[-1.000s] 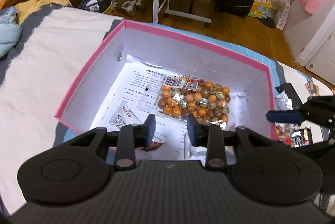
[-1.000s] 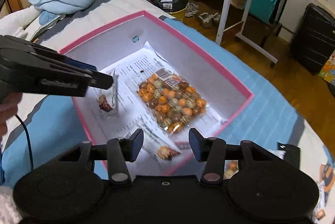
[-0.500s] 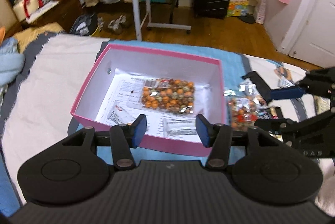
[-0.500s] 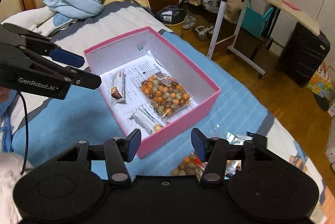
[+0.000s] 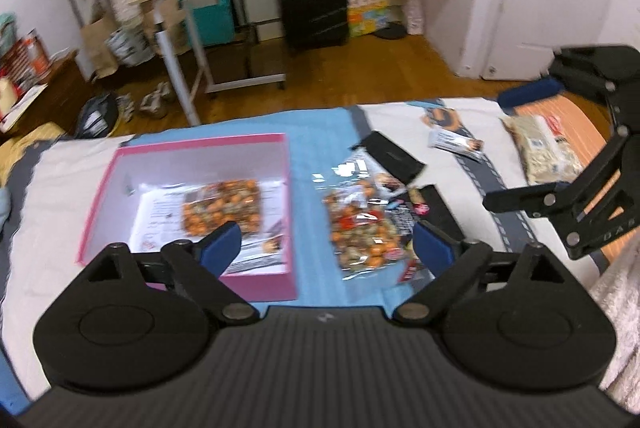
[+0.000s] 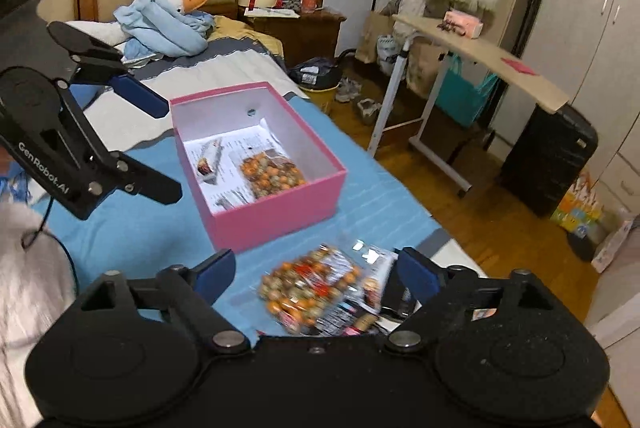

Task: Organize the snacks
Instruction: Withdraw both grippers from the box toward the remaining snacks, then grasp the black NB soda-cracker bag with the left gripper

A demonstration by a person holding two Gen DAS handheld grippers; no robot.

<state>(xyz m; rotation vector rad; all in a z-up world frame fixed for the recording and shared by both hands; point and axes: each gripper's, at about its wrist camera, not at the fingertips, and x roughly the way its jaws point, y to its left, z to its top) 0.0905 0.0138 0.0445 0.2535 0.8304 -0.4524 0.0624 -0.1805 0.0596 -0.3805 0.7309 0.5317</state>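
Bed (image 5: pixel 316 156) surface: pink box (image 5: pixel 256 280) holds blurred snacks; its near contents are hidden. Left gripper (image 5: pixel 326 242) and right gripper (image 6: pixel 316 274) jaws opening, nothing held.

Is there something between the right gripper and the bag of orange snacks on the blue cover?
Nothing visible. The right gripper, its jaws opening and empty, hangs above the snack bag lying outside the pink box.
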